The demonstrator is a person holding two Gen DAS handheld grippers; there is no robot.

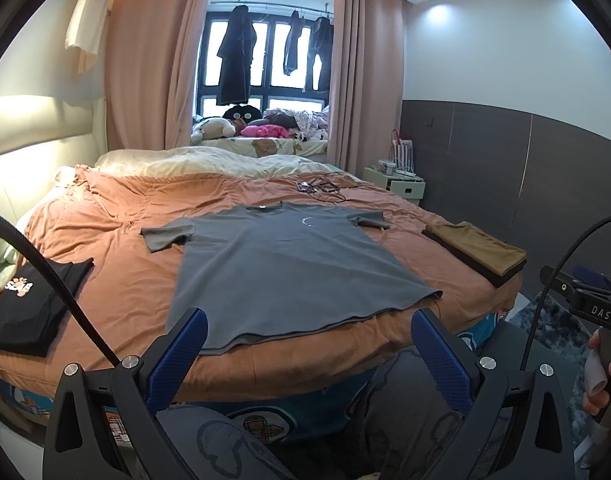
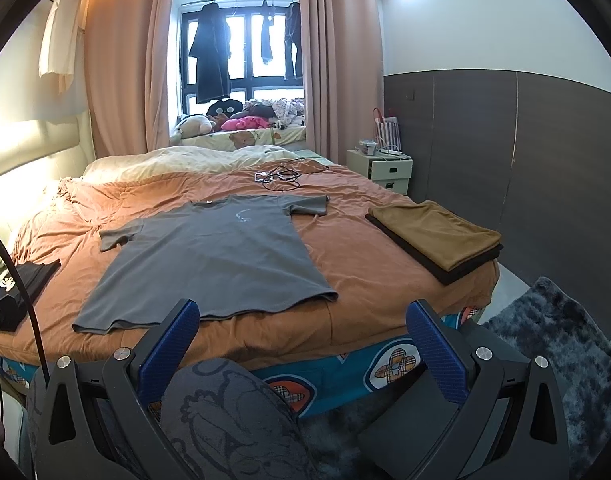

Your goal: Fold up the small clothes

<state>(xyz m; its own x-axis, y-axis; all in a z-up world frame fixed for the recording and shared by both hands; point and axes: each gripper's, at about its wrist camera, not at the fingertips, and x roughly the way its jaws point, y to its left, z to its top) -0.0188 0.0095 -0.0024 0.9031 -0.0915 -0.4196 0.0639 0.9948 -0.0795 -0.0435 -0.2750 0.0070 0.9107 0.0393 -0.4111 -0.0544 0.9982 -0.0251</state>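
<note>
Left tool (image 1: 308, 334): wide open, blue pads far apart, nothing held; lower centre of left wrist view, hovering just short of the shirt hem at the bed's near edge.
Right tool (image 2: 303, 326): wide open, empty; lower centre of right wrist view, above the bed's near edge, right of the shirt hem.
Grey t-shirt (image 1: 283, 262): spread flat, face up, centre of the orange bedspread (image 1: 117, 264); collar toward the window, hem toward the cameras, both short sleeves out to the sides. Not touched by either tool.
Shirt marking: small pale arc on the chest, upper right of the shirt body in left view.
Folded stack (image 2: 437, 236): tan piece on top of a black piece, right side of frame, at the bed's right edge, well apart from the grey shirt.
Black folded garment (image 1: 33, 306): left edge of frame on the bed, pale print on top; print not readable.
Cables (image 2: 279, 174): dark tangle with small devices, upper centre, beyond the shirt collar.
Cream duvet (image 2: 185, 160): bunched along the far side of the bed.
Nightstand (image 2: 389, 168): white, right of the bed's far corner.
Window ledge: plush toys (image 1: 213, 126), dark clothes hanging above.
Rug (image 2: 553, 344): dark shaggy, lower right on the floor.
Person: patterned trouser knee (image 2: 229, 412) bottom centre; hand (image 1: 601, 384) at right edge of left view gripping the other handle.
</note>
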